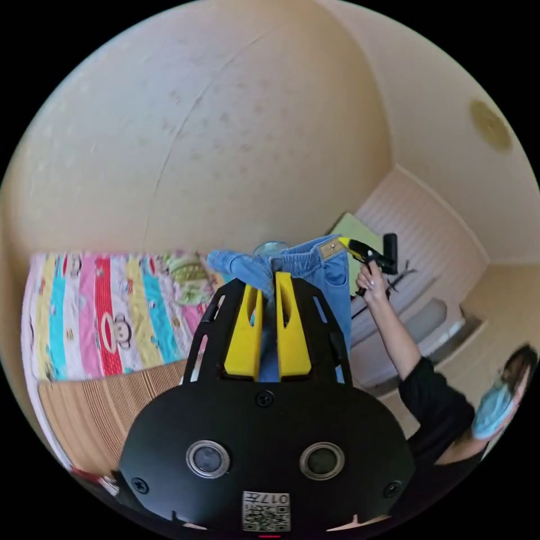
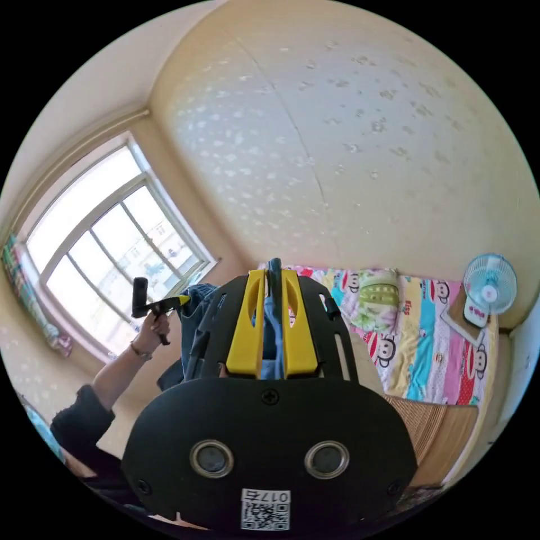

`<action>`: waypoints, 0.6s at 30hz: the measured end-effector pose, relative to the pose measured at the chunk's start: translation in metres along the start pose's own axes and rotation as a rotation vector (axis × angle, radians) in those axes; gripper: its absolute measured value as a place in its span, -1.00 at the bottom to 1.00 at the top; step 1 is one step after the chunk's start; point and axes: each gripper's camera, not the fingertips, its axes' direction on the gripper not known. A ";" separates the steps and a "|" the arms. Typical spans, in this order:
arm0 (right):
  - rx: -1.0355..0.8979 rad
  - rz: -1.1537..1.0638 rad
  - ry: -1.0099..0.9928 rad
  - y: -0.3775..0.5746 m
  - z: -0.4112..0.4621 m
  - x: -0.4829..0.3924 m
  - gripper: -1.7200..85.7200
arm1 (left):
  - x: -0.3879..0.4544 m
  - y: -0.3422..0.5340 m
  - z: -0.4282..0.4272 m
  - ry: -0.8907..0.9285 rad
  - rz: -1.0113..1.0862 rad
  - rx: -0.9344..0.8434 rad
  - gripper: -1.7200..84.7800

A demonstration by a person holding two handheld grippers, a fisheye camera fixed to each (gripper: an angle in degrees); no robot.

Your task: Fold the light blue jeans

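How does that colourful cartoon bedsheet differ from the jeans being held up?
The bedsheet is striped in many colours with cartoon figures; the light blue jeans are plain denim. The bedsheet lies spread on the bed, while the jeans hang in the air, pinched by the left gripper and right gripper. Both are fabric.

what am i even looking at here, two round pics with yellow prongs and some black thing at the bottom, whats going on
Each round picture comes from a fisheye camera that rides on hand-held tongs; the black thing is the tool's body. A person holds one in each hand. In the left gripper view, the left tongs pinch the light blue jeans at the waistband, and the other tongs grip the far end of it, held by a hand. The right gripper view shows the right tongs shut on the same denim, raised in the air. Behind lie a bed with a striped cartoon sheet, a small fan and a window.
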 end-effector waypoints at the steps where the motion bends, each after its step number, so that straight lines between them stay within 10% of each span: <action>1: 0.018 0.131 0.063 0.015 0.036 0.039 -0.92 | -0.044 0.006 0.026 -0.016 -0.106 0.004 -0.77; 9: -0.472 0.246 0.135 0.273 0.271 0.174 -0.94 | -0.233 0.249 0.148 -0.126 -0.299 -0.273 -0.73; 18: -0.827 0.134 -0.130 0.480 0.363 0.080 -0.93 | -0.236 0.431 0.068 -0.396 -0.384 -0.244 -0.73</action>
